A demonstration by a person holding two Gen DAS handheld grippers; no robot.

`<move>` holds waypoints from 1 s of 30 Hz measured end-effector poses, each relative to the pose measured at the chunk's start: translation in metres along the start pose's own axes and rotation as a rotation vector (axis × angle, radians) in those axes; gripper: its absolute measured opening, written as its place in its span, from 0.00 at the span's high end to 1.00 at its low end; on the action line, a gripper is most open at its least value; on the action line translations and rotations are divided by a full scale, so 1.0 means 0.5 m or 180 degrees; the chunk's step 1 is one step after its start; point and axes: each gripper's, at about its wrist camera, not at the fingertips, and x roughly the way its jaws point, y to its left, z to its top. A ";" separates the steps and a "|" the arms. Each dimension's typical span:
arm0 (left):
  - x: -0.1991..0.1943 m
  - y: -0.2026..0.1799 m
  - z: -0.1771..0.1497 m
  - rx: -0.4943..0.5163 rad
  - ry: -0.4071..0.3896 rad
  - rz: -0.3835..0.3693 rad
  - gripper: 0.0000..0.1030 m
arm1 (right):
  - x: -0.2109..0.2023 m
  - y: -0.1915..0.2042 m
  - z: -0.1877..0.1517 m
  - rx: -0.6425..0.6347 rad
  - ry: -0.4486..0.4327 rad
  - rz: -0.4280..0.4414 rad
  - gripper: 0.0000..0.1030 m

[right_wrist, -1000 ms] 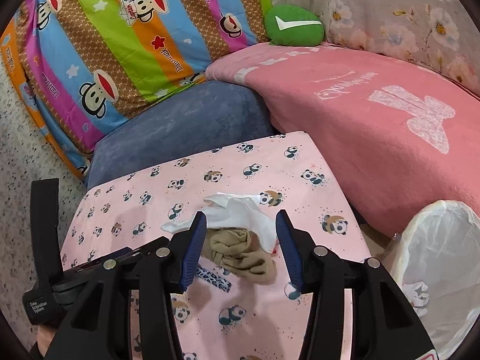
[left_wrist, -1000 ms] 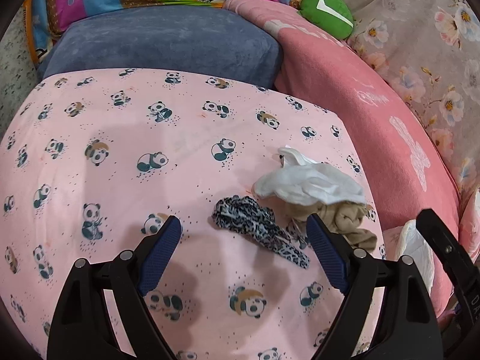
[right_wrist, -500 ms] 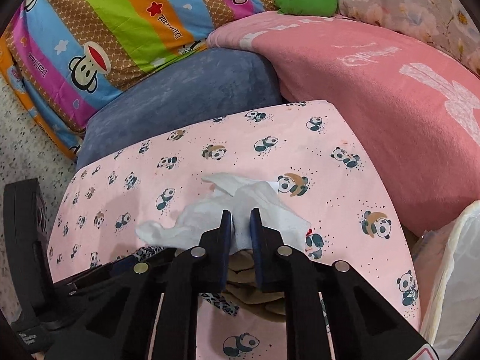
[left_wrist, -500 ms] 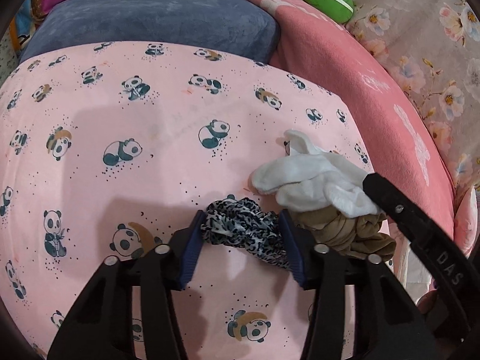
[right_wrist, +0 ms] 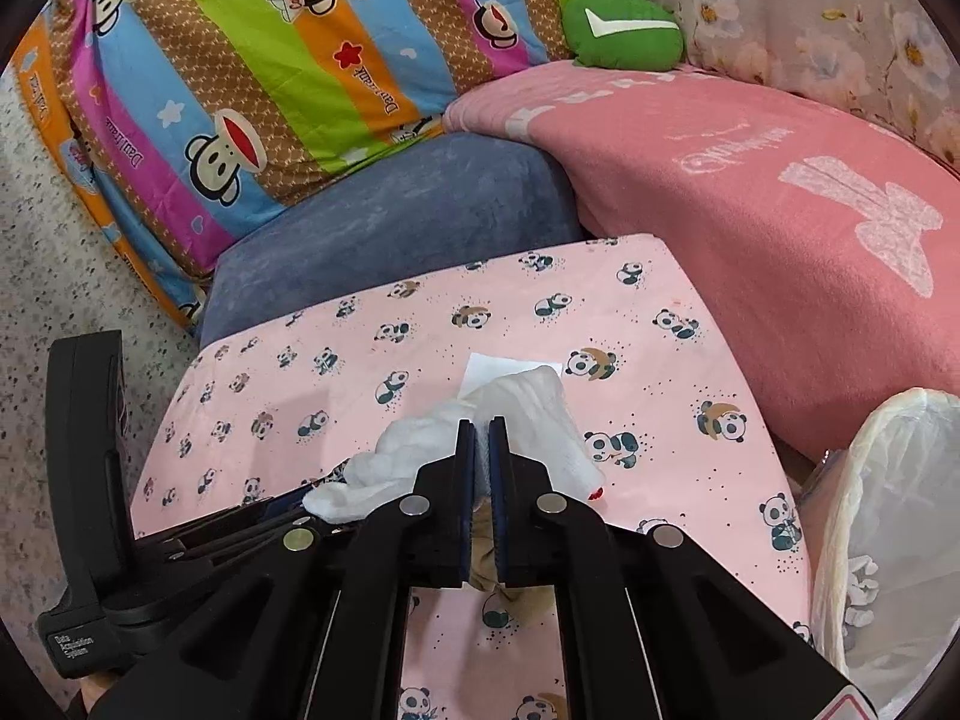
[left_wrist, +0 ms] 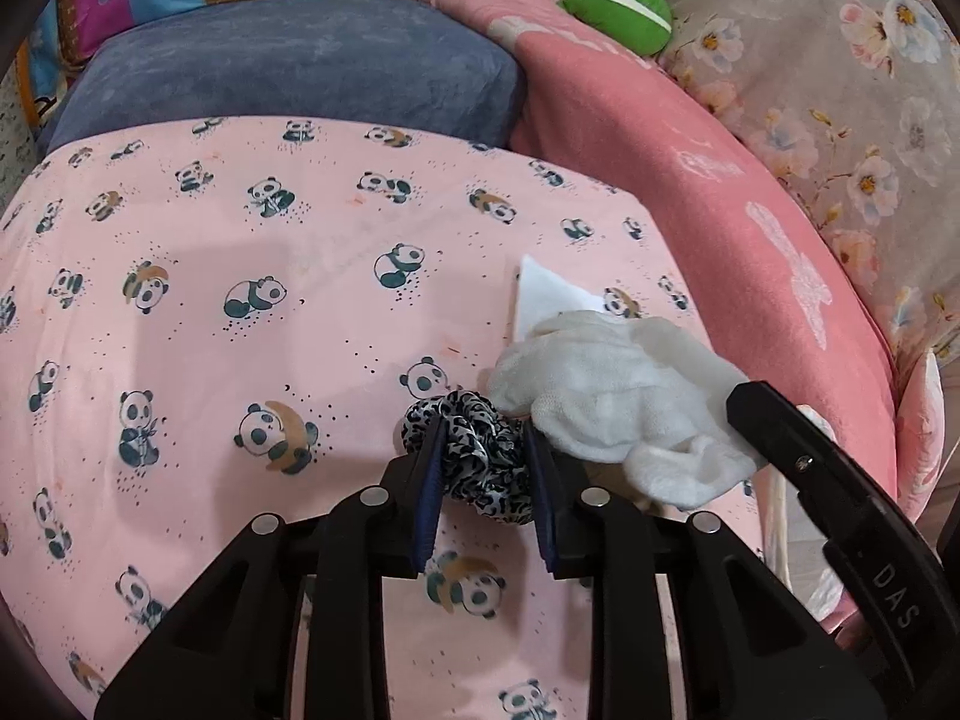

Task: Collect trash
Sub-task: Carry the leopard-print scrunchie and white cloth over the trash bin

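Left gripper [left_wrist: 483,450] is clamped on the leopard-print fabric piece [left_wrist: 474,450], blue pads [left_wrist: 433,480] pressing it from both sides, just above the panda-print sheet [left_wrist: 240,240]. Right gripper [right_wrist: 480,438] is closed tight on the white cloth [right_wrist: 528,414]; only a thin strip of cloth shows between its pads. The white cloth sits bunched at the sheet's right-hand part, touching the leopard piece on that piece's right side, with a flat white paper square [right_wrist: 510,367] lying on the sheet just beyond it. A tan fabric lump [right_wrist: 483,564] is under the white cloth, mostly hidden by the right gripper, so hard to say what it is. A bin lined with a white plastic bag [right_wrist: 888,510] stands off the sheet's right edge, some white scraps visible inside. Beyond the sheet's far edge: grey-blue cushion [right_wrist: 390,216]; pink blanket [right_wrist: 780,192] along the sheet's right side; striped cartoon-monkey pillow [right_wrist: 270,60] behind the cushion; green plush [right_wrist: 624,30] at the blanket's far end.
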 end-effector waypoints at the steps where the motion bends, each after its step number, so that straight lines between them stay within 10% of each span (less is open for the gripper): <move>1: -0.009 -0.005 0.001 0.0015 -0.0029 -0.0007 0.76 | -0.011 0.001 0.003 0.0004 -0.0036 -0.0001 0.94; 15: -0.178 -0.128 0.030 0.0368 -0.0628 -0.0143 0.77 | -0.211 -0.049 0.042 0.0151 -0.0570 -0.0051 0.94; 30: -0.192 -0.314 -0.011 0.0865 -0.0659 -0.0331 0.77 | -0.368 -0.200 0.015 0.0470 -0.0872 -0.0336 0.94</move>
